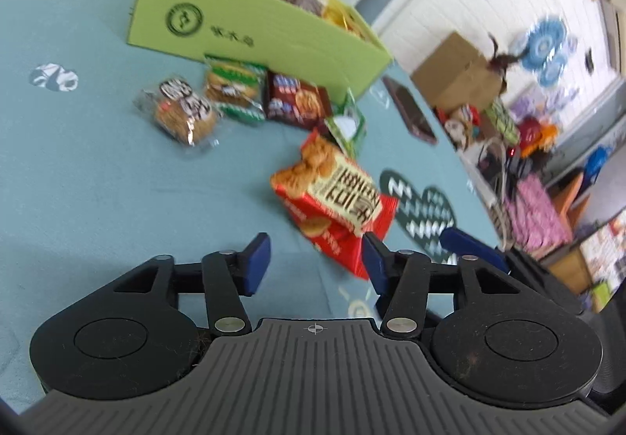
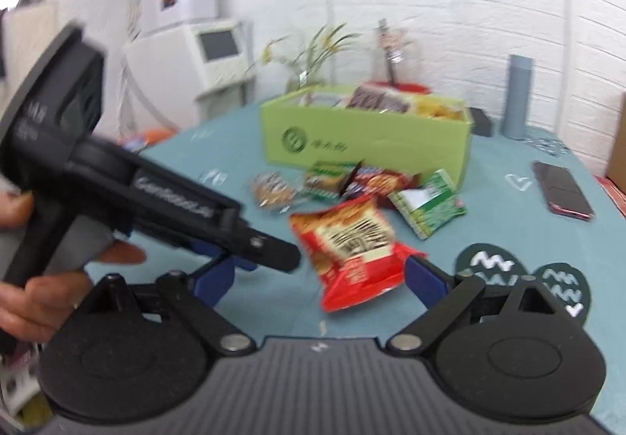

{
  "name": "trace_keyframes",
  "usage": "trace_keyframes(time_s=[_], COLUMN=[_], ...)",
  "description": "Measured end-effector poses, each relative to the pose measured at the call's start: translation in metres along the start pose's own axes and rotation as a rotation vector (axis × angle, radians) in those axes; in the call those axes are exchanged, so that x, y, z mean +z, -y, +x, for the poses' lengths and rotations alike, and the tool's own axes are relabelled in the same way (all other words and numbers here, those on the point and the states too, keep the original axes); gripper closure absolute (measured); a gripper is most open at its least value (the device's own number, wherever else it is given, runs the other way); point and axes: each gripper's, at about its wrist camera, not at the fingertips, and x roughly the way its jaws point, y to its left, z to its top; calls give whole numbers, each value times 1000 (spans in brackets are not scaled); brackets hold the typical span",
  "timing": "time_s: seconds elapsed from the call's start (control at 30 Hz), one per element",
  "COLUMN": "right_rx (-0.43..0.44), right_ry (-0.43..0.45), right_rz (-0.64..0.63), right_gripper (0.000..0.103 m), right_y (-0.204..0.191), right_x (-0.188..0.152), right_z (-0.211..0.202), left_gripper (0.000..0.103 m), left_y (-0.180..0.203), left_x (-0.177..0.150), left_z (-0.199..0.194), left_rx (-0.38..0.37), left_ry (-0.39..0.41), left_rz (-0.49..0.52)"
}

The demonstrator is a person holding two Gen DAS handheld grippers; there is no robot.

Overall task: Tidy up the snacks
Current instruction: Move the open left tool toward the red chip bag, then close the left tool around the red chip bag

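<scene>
The left gripper is spread wide with nothing between its blue pads; its right pad sits just at the lower corner of the red bag, though whether they touch is unclear. The right gripper is also wide open and holds nothing, with the red bag's lower edge lying between its pads. In the right wrist view the left gripper's body crosses from the left, held by a hand, and carries white lettering too blurred to read beyond a leading "Gen".

The red bag lies on the teal counter, showing fried pieces and large dark Chinese characters on a cream panel. Beyond it, near the green box, lie 4 more snacks: a clear-wrapped cookie, a green-edged pack, a dark red pack and a green-and-white pack leaning at the box's corner. The box bears a round dark logo and small characters that are illegible, and already holds several packs. A phone lies well apart on the right.
</scene>
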Motion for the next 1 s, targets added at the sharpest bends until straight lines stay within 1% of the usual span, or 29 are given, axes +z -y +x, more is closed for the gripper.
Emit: trace_keyframes(time_s=[0.03, 0.07, 0.13, 0.23, 0.3, 0.4, 0.47, 0.53, 0.63, 0.73, 0.83, 0.9, 0.97, 1.0], right_rx=[-34, -39, -18, -71, -87, -83, -87, -67, -59, -69, -87, -52, -37, -25], right_ry=[2, -2, 8, -12, -57, -172, -169, -122, -89, -74, -107, -107, -120, -121], right_rz=[31, 61, 112, 99, 88, 36, -6, -11, -36, -10, -8, 26, 30, 46], right_gripper=[9, 9, 9, 9, 9, 8, 9, 9, 9, 9, 9, 9, 5, 3], right_y=[6, 13, 25, 33, 35, 31, 24, 22, 21, 32, 41, 46, 48, 50], right_x=[3, 5, 8, 10, 6, -10, -13, -8, 4, 12, 11, 7, 4, 1], right_z=[5, 9, 15, 29, 42, 67, 67, 57, 48, 51, 63, 66, 70, 71], left_gripper=[69, 69, 68, 65, 63, 61, 60, 60, 58, 57, 55, 58, 56, 56], left_y=[-1, -2, -7, -12, -12, -11, -10, -11, -12, -7, 0, 3, 7, 8], left_x=[3, 5, 7, 9, 11, 12, 12, 13, 17, 26, 31, 31, 29, 30], left_z=[0, -1, -5, -3, 3, 13, 20, 26, 31, 36, 45, 53, 56, 57], left_rx=[2, 4, 7, 18, 17, 17, 17, 17, 13, 28, 49, 76, 106, 113], left_ry=[5, 11, 29, 31, 18, 0, -14, -25, -26, -7, -3, -13, 8, 10], left_rz=[-11, -19, -35, -50, -50, -39, -35, -41, -54, -39, -3, 22, 64, 66])
